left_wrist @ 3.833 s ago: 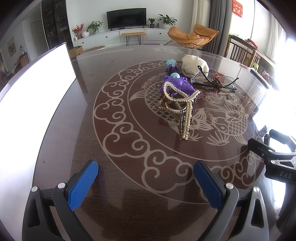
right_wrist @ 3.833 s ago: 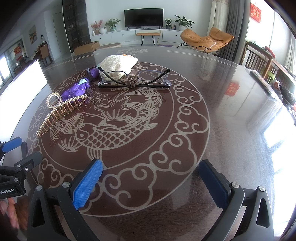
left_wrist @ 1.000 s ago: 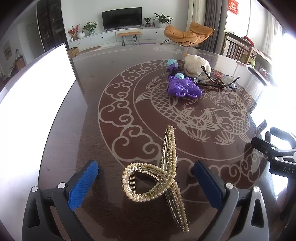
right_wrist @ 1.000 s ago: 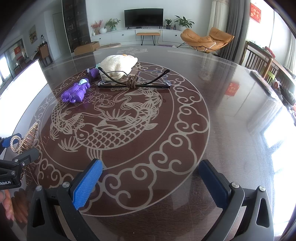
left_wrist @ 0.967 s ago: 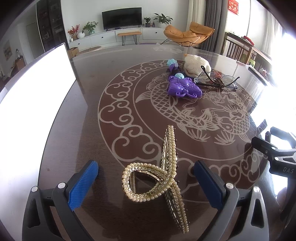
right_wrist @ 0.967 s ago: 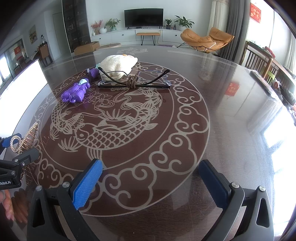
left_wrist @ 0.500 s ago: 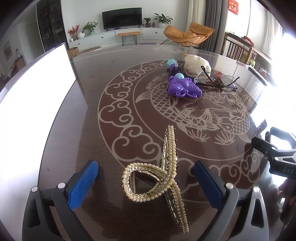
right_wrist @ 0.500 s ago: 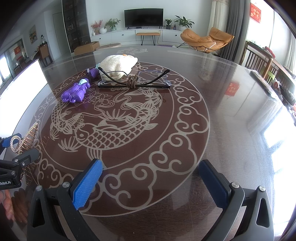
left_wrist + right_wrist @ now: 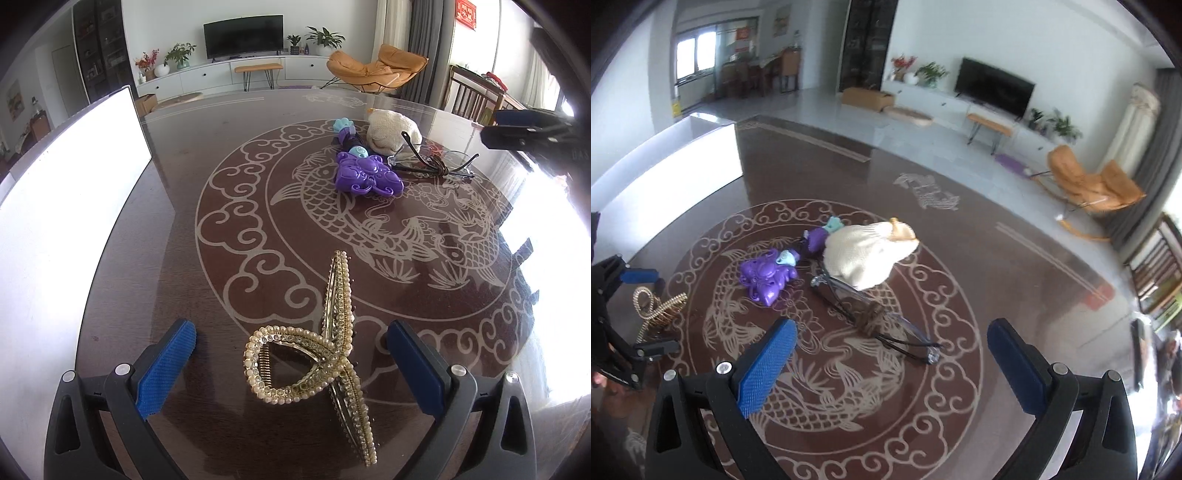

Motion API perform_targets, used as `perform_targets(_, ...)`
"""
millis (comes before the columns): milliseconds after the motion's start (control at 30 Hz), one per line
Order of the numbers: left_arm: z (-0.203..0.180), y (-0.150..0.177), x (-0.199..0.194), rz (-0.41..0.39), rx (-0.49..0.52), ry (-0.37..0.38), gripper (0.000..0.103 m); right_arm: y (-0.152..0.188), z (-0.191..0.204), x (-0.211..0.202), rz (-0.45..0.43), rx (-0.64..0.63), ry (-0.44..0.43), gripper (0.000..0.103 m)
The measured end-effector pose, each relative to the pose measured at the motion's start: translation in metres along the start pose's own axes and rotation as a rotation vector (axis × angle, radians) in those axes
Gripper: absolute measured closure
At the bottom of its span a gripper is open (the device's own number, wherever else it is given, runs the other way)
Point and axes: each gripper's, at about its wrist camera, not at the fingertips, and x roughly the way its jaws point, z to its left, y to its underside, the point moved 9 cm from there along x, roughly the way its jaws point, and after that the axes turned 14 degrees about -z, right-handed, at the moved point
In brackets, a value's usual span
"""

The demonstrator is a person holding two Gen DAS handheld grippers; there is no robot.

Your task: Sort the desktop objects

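Item: glasses, just in front of the cream pouch, purple toy beside it. My right gripper hovers over them, spread wide, empty. Advice: descend squarely, pinch the frame's wrapped middle gently. Left gripper: spread, straddling the pearl hair clip.

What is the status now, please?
Both tongs open, left and right. Gold pearl-studded hair claw on table between left fingers, not gripped. Right above black-framed glasses. Nothing in the way.
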Motion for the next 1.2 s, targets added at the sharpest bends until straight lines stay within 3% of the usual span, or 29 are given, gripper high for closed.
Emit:
perform_targets(67, 0.000, 0.000, 0.000, 0.000, 0.000, 0.000, 0.000, -0.004, 0.010, 0.023, 0.094, -0.047, -0.071, 0.003)
perform_targets(200, 0.000, 0.000, 0.000, 0.000, 0.000, 0.000, 0.000, 0.002, 0.028, 0.049, 0.187, -0.098, -0.136, 0.008)
perform_targets(467, 0.000, 0.000, 0.000, 0.000, 0.000, 0.001, 0.000, 0.030, 0.027, 0.068, 0.242, -0.029, -0.156, 0.013)
perform_targets(500, 0.001, 0.000, 0.001, 0.000, 0.000, 0.001, 0.000, 0.034, 0.026, 0.067, 0.238, -0.027, -0.159, 0.017)
perform_targets(567, 0.001, 0.000, 0.001, -0.001, 0.000, 0.001, 0.000, 0.037, 0.028, 0.068, 0.243, -0.011, -0.181, 0.037)
perform_targets(600, 0.001, 0.000, 0.001, -0.001, 0.000, 0.001, 0.000, 0.040, 0.028, 0.066, 0.246, 0.003, -0.186, 0.039)
perform_targets(667, 0.001, 0.000, 0.001, 0.000, 0.000, 0.001, 0.000, 0.040, 0.029, 0.060, 0.237, 0.037, -0.191, 0.059)
perform_targets(733, 0.001, 0.000, 0.001, -0.001, 0.000, 0.002, 0.000, 0.043, 0.036, 0.049, 0.239, 0.068, -0.207, 0.071)
perform_targets(1000, 0.001, 0.000, 0.001, 0.001, 0.002, 0.002, 0.000, 0.093, 0.092, -0.028, 0.225, 0.129, -0.187, 0.071)
perform_targets(1067, 0.000, -0.001, 0.001, 0.011, 0.010, 0.007, 0.000, 0.097, 0.098, -0.034, 0.239, 0.127, -0.168, 0.062)
perform_targets(1133, -0.003, -0.001, 0.001, 0.049, 0.032, 0.028, 0.000, 0.096, 0.104, -0.032, 0.258, 0.077, -0.153, 0.061)
perform_targets(1167, -0.005, -0.002, 0.000, 0.056, 0.042, 0.035, 0.006, 0.094, 0.109, -0.030, 0.266, 0.043, -0.152, 0.060)
perform_targets(1200, -0.007, -0.005, -0.003, 0.043, 0.050, 0.043, 0.029, 0.094, 0.114, -0.028, 0.273, 0.005, -0.152, 0.061)
